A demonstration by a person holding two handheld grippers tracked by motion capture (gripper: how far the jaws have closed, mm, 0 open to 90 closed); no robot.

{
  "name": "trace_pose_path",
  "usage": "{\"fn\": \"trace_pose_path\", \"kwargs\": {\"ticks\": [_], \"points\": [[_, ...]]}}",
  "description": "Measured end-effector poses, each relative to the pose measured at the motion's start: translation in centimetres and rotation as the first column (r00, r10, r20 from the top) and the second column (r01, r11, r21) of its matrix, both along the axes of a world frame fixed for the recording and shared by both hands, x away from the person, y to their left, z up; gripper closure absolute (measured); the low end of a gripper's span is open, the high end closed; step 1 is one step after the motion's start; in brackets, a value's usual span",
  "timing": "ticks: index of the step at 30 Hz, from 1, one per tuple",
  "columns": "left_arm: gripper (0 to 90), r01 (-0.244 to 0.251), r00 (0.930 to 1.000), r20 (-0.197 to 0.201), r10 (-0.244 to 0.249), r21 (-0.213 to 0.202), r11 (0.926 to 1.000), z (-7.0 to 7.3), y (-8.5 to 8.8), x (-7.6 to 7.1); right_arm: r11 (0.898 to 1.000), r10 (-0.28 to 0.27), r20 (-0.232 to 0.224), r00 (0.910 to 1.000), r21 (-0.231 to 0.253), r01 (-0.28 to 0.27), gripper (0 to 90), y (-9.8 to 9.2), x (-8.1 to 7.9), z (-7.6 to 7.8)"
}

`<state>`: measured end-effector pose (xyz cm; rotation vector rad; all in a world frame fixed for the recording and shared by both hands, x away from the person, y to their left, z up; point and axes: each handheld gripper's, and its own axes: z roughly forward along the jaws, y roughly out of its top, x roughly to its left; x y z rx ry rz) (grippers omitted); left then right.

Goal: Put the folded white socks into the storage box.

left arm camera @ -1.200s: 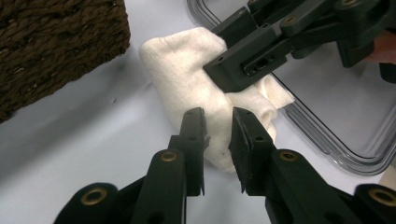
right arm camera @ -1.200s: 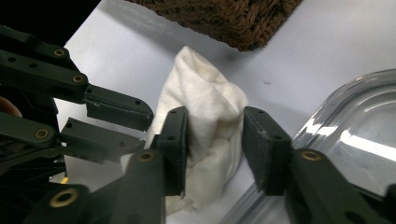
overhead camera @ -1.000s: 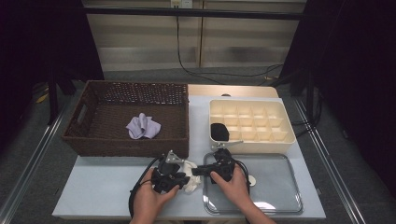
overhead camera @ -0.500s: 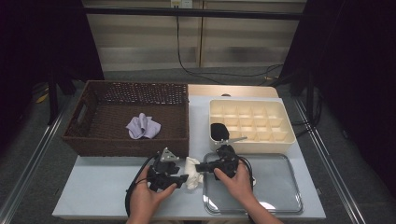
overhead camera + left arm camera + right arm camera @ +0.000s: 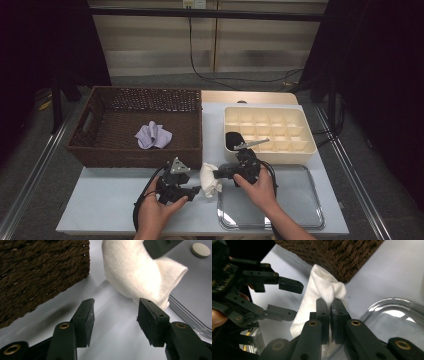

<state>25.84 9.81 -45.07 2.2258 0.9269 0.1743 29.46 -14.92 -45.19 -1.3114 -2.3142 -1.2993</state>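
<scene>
1. Holding the white cloth [image 5: 322, 293] is the right gripper [image 5: 331, 305] — its jaws are pinched together on a fold of the fabric, and the rest of the cloth hangs down from there, just in front of the wicker basket [image 5: 125, 127] and above the bench [image 5: 100, 200] beside the clear tray [image 5: 295, 200].
2. Keep that pinch firm; the grip seems to sit on a thin bit of fold, so a jerk could pull it free.
3. The left gripper [image 5: 115, 312] has just been opening — its jaws now stand apart with nothing between them, the cloth hanging just beyond their tips.
4. If the aim is to take a second hold, move the left jaws forward until a loose edge lies well between the pads, then close; gripping only the outermost fluff would likely slip.
5. Choose a spot away from the right jaws, so the two grips can spread or fold the fabric.
6. Keep the cloth off the basket's rough weave, which could snag it.
</scene>
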Motion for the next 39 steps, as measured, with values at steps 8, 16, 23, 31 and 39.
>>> {"fn": "trace_pose_path", "kwargs": {"ticks": [8, 16, 23, 31, 39], "points": [[50.7, -0.008, 0.9999, -0.01, 0.008, 0.013, 0.9999, 0.2, 0.2, 0.0, 1.0, 0.01, -0.019, 0.9998, -0.017, -0.011, 83.7, 2.1, 0.1, -2.0], [51.2, 0.009, 0.9999, -0.012, -0.009, 0.029, 0.9995, -0.2, -0.5, -0.2, 1.0, 0.007, -0.015, 0.9999, -0.027, -0.007, 72.3, 2.6, -0.3, -1.4], [51.3, 0.017, 0.9997, -0.019, -0.016, 0.044, 0.9989, -0.6, -0.6, -0.2, 0.999, -0.002, -0.024, 0.9997, -0.032, 0.001, 56.7, 1.8, -0.7, -1.0], [52.3, 0.013, 0.9994, -0.031, -0.012, 0.047, 0.9988, -0.8, -0.7, -0.1, 0.999, 0.046, -0.042, 0.998, -0.012, -0.047, 82.1, 2.5, -1.1, -1.4], [53.6, -0.012, 0.9997, -0.02, 0.013, 0.032, 0.9994, -0.1, 0.1, 0.1, 0.999, 0.052, -0.098, 0.9938, 0.002, -0.052, 85.7, 3.2, -0.6, -1.7]]}}
